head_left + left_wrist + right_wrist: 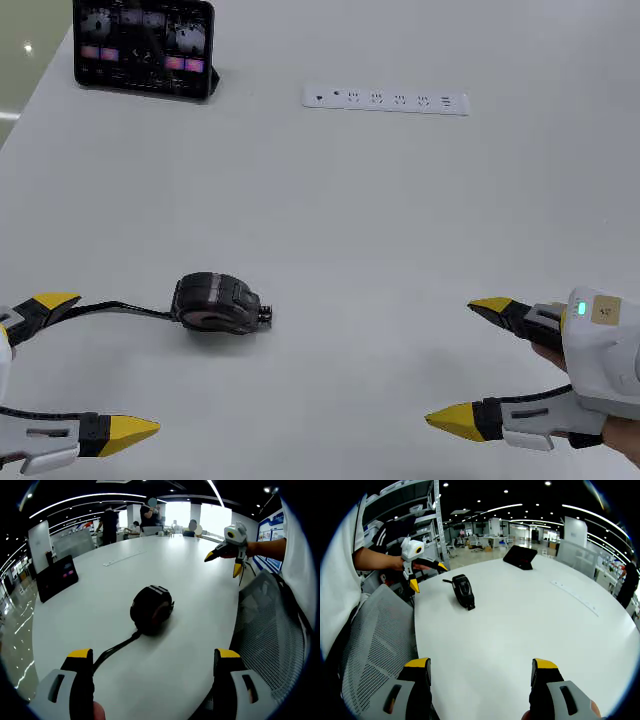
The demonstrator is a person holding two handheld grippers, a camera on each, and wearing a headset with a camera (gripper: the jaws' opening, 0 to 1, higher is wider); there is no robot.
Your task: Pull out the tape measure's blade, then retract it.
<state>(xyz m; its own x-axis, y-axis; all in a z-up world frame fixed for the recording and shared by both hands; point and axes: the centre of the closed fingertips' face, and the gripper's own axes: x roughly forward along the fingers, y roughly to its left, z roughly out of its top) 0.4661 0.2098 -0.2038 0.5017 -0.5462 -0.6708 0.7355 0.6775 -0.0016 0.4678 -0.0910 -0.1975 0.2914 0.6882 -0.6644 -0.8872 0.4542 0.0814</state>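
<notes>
**Slip risk: case loose, nothing clamped**

Working w/ left tool and right tool, jaws spread apart on both, empty, low over the tabletop. Finding the tape measure left of centre, near the left tool, well apart from the right.

Likely trouble, judged from here:
- Dragging the whole case instead of drawing the blade, if pulling w/o pinning the body first. Smooth top, nothing bracing it.
- Missing the blade tip, prob. the small nub at the case's right end. Little to catch w/ pointed jaws, so needs a square approach.
- Snagging the strap, just beside the left tool's upper jaw. Can't tell if touching.
- Releasing too soon on retract: whip-back, case kicked across the top.

Orientation: long axis approx left-right across the head view. Points its nub end toward the right tool, strap end toward the left tool. Can't tell whether lying flat or tilted.
</notes>
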